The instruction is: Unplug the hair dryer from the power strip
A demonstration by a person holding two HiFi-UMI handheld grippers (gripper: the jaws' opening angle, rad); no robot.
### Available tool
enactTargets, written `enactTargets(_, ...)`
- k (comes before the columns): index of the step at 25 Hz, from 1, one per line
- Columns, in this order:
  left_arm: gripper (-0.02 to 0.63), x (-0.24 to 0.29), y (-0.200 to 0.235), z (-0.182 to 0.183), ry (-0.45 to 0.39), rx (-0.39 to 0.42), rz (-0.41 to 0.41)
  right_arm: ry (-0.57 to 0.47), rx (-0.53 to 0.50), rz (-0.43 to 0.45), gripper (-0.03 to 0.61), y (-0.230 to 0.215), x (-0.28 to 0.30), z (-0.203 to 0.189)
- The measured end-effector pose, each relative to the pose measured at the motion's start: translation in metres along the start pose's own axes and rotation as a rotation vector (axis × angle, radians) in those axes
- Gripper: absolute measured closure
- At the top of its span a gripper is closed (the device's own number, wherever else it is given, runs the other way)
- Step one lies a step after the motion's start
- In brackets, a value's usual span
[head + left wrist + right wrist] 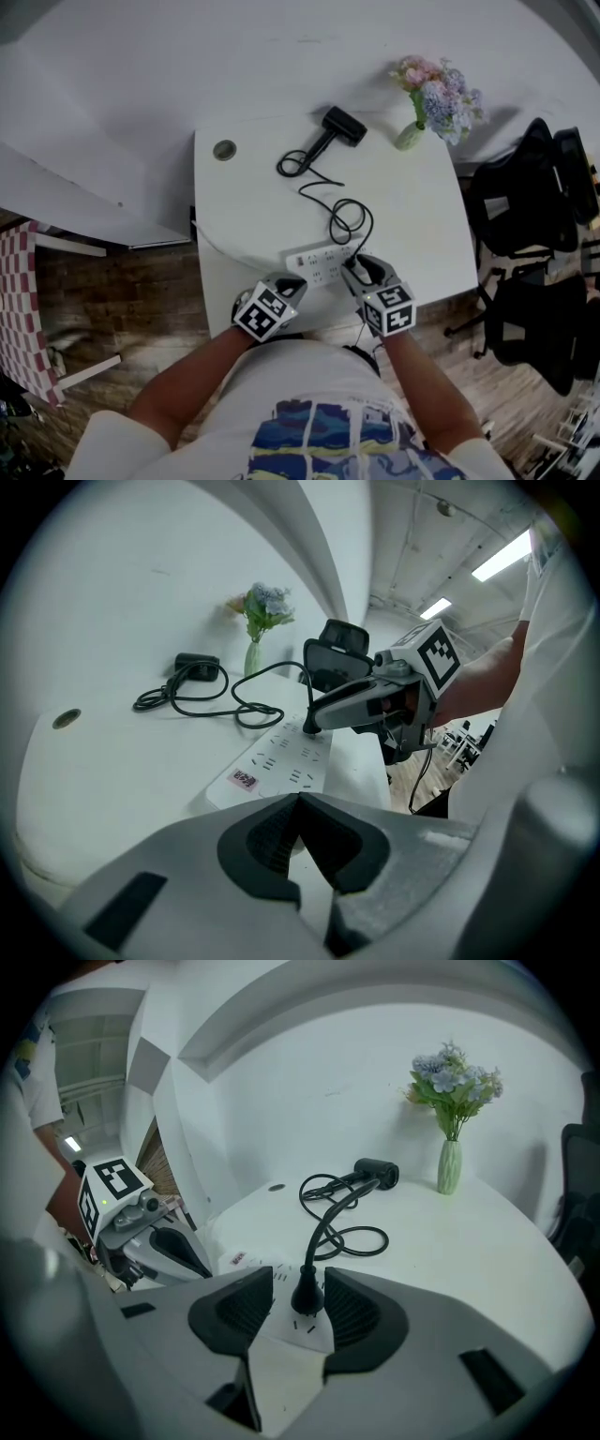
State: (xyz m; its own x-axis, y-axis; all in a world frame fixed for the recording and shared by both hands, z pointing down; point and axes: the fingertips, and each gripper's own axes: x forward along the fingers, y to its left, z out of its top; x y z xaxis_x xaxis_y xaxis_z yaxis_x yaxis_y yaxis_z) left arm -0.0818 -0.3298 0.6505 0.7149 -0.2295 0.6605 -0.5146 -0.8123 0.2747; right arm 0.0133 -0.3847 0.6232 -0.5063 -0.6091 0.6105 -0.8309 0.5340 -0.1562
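Black plug (round, tapered) stands in power strip.

A white rectangular table with rounded corners stands against a pale wall. A round metal grommet cap sits flush in its top near the far left corner. At the far right corner stands a slim pale green vase holding pink and blue flowers. A black hair dryer lies on its side near the far edge, right of the middle. Its thin black cord trails in loose loops across the middle of the table to a flat white power strip lying at the near edge, where the black plug stands upright in a socket.
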Motion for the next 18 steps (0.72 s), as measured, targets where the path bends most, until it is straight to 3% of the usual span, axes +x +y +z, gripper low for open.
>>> enactTargets(14,0.612,0.0008,-0.0015,0.0008,0.025,0.026,-0.027,0.002,0.002,-0.043,0.514,-0.0075,0.0101,0.0020)
enactTargets(18,0.612,0.0004,-0.0037,0.0007,0.048,0.060,-0.020,0.005,-0.004,-0.046,0.514,-0.0079,0.0071,0.0022)
